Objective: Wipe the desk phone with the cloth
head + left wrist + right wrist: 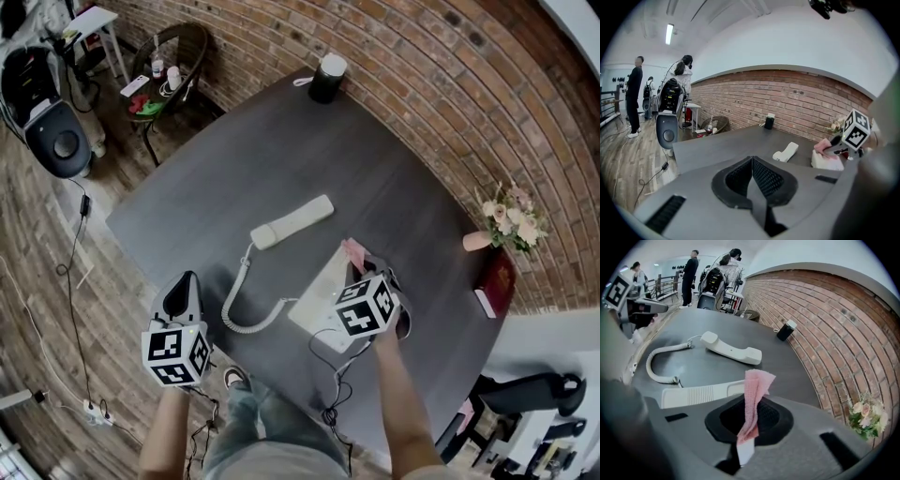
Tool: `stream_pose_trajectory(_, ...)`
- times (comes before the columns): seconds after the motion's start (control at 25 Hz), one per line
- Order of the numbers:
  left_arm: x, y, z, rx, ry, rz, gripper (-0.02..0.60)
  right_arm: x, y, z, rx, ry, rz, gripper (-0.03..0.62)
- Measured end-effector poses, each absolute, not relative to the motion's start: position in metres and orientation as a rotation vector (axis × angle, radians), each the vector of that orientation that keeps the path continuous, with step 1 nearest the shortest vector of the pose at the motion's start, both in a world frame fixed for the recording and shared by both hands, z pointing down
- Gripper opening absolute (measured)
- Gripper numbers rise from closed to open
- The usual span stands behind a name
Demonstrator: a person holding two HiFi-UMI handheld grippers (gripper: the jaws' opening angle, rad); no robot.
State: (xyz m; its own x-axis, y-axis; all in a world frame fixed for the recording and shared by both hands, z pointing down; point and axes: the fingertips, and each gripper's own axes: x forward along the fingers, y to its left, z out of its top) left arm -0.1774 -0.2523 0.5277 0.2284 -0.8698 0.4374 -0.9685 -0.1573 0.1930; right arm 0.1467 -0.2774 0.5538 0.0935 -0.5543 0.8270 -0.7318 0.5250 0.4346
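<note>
Pink cloth point(755, 386) pinched tight in the right gripper point(749, 416) over the phone base point(696, 394), left gripper point(752, 179) clenched together, empty.

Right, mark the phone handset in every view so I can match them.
Head view: handset at centre.
Left gripper view: handset right of centre.
Right gripper view: handset just above centre.
Shared landmark: small black device beyond the handset.

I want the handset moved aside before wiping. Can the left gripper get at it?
Probably yes: bare desk lies between the left gripper and the handset; only the coiled cord runs nearby.
</note>
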Motion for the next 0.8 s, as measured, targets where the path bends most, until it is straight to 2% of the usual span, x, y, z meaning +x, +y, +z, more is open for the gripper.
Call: stream_pose_trajectory(0.8, -0.1759, -0.2486, 0.5273, 2.078, -1.690, 0.305, 0.005, 0.1373, -0.2673, 0.5619, 1.074, -1.583, 0.204, 0.021)
